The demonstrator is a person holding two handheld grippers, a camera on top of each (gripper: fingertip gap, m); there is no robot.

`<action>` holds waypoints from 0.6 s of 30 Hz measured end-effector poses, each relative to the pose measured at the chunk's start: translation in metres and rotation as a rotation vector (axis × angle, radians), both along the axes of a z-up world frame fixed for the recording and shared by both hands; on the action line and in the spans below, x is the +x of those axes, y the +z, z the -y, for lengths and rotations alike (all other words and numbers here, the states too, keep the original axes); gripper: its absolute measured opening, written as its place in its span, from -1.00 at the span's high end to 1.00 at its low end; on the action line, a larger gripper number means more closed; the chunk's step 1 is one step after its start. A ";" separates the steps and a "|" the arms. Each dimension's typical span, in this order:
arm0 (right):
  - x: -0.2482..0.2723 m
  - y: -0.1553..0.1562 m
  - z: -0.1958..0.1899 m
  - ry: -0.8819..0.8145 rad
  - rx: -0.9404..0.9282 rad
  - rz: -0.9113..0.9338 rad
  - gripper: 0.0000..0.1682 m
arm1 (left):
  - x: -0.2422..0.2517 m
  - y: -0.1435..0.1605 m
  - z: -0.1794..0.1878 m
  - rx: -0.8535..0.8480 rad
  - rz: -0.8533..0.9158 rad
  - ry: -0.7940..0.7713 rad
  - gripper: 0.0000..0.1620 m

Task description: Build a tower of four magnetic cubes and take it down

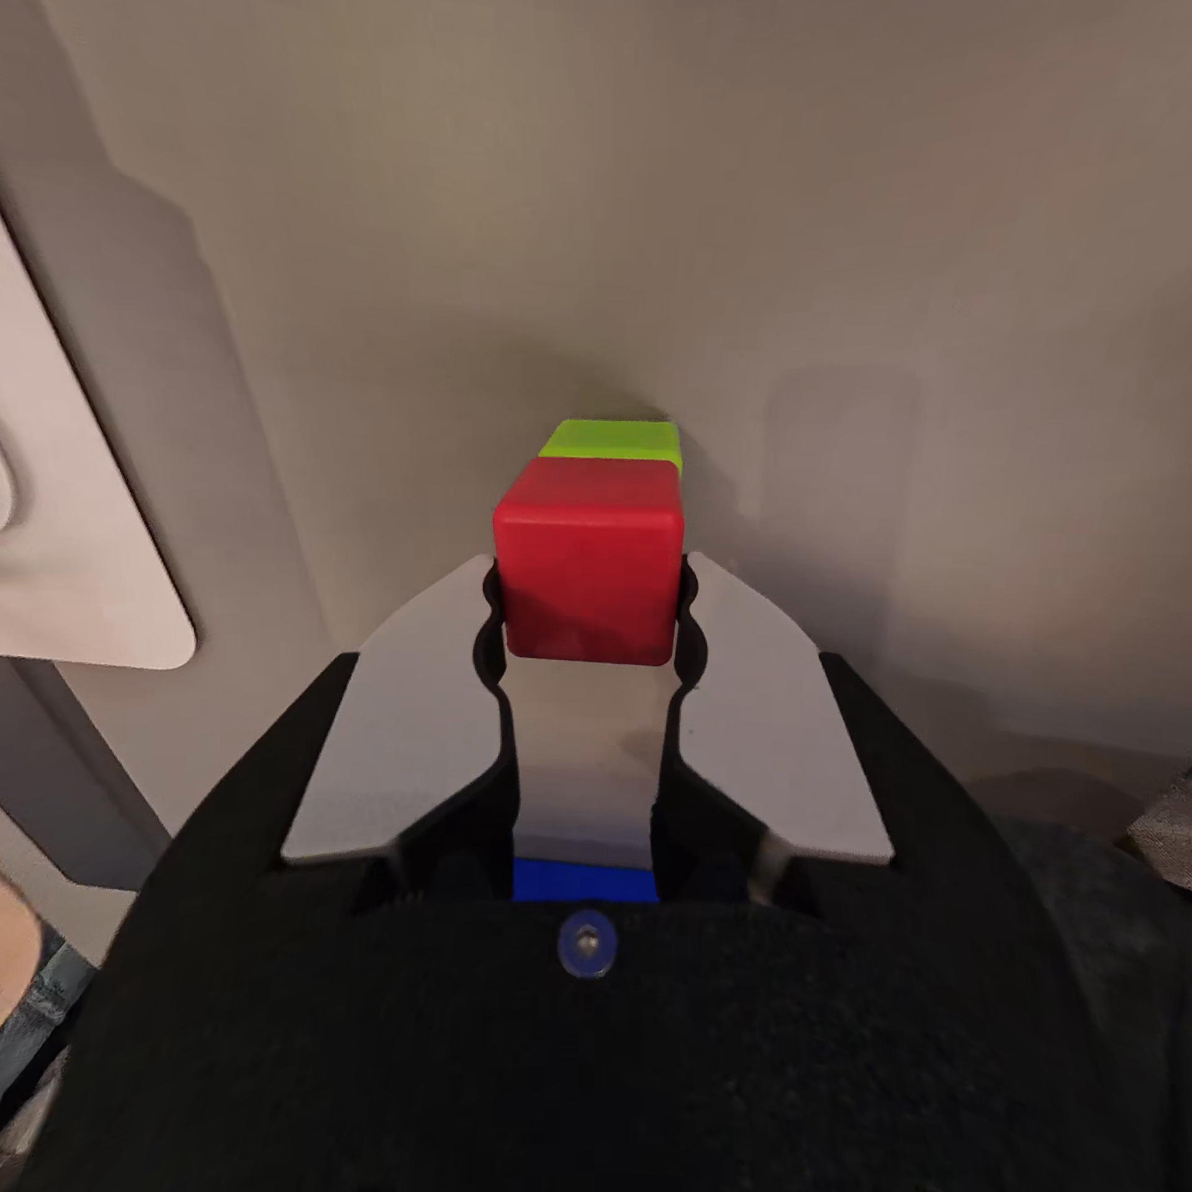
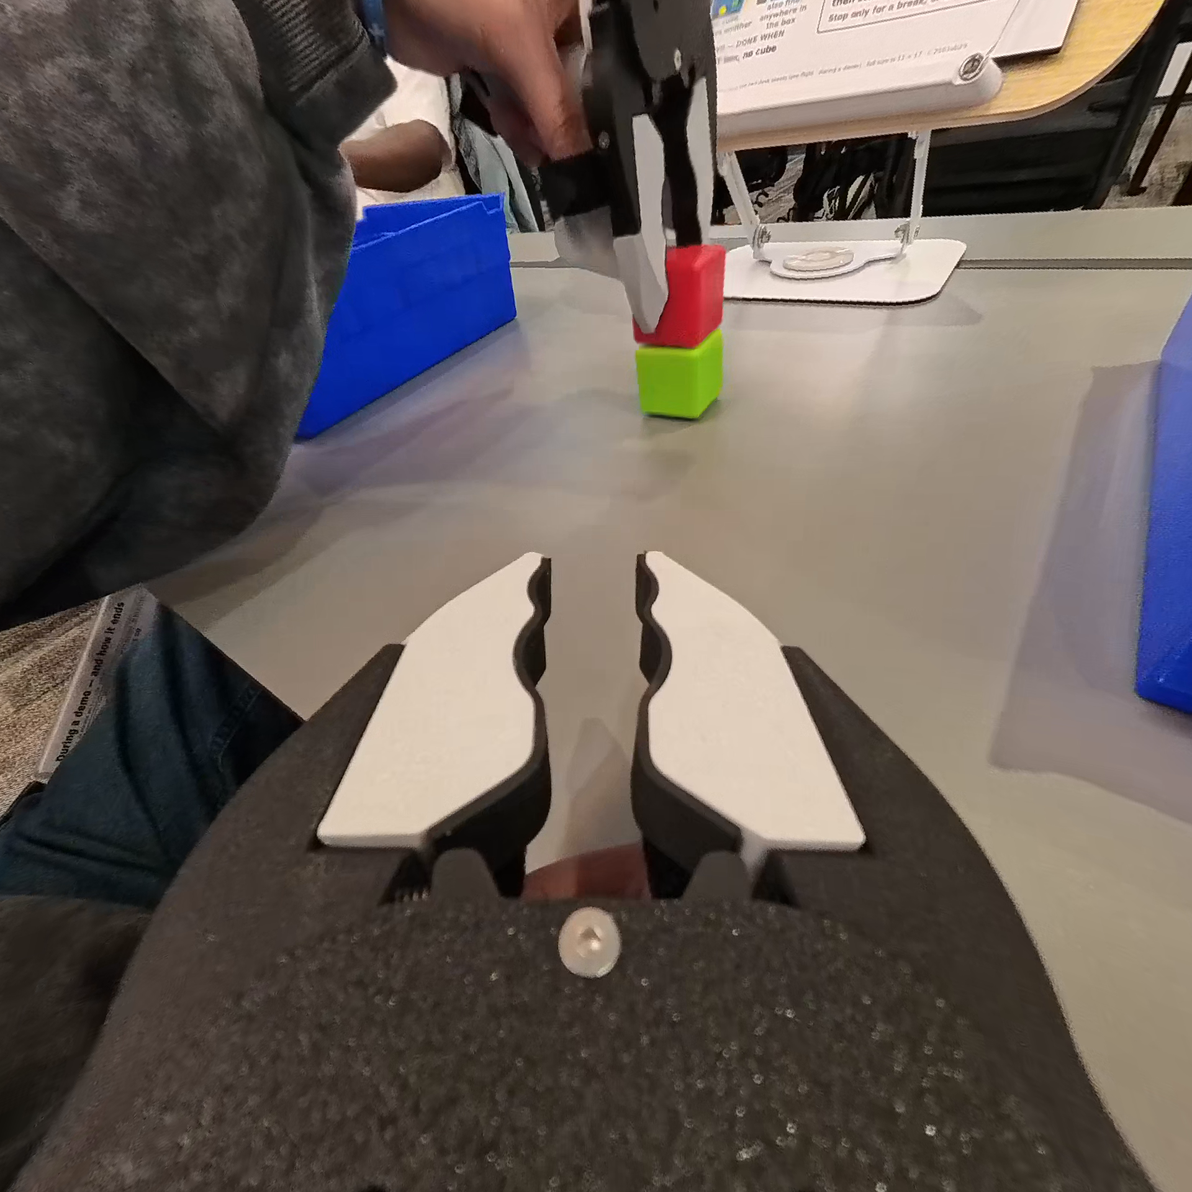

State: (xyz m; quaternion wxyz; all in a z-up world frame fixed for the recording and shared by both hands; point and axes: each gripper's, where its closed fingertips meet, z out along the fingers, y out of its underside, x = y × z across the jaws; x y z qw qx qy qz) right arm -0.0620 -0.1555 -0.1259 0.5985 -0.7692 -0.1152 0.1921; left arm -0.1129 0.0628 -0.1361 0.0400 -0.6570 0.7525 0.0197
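Observation:
My left gripper (image 1: 588, 580) is shut on a red cube (image 1: 584, 516), gripping its two sides from above. A green cube (image 1: 609, 438) stands on the grey table (image 2: 838, 516) directly under it. In the right wrist view the red cube (image 2: 693, 290) sits slightly tilted on top of the green cube (image 2: 677, 377); I cannot tell whether they touch. The left gripper's near finger (image 2: 642, 277) covers the red cube's left side. My right gripper (image 2: 593, 567) is open with a narrow gap and empty, low over the near part of the table.
A blue bin (image 2: 419, 303) stands left of the cubes, and another blue box (image 2: 1167, 548) is at the right edge. A white stand base (image 2: 858, 271) lies behind the cubes. A person's grey sleeve (image 2: 161, 258) fills the left side.

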 end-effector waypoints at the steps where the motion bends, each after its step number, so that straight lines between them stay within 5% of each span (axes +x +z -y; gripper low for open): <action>1: 0.000 0.000 0.000 0.000 0.001 0.000 0.71 | 0.000 -0.003 0.000 0.000 -0.004 -0.004 0.39; 7: -0.001 0.000 0.000 0.006 -0.002 -0.001 0.71 | 0.000 -0.004 0.001 0.018 0.029 -0.018 0.39; 10: 0.000 0.000 0.000 0.001 -0.003 -0.002 0.71 | -0.005 0.005 0.001 0.065 0.071 0.008 0.18; 18: 0.000 -0.001 -0.001 -0.007 -0.004 0.009 0.70 | -0.051 0.095 0.045 0.210 0.630 0.108 0.12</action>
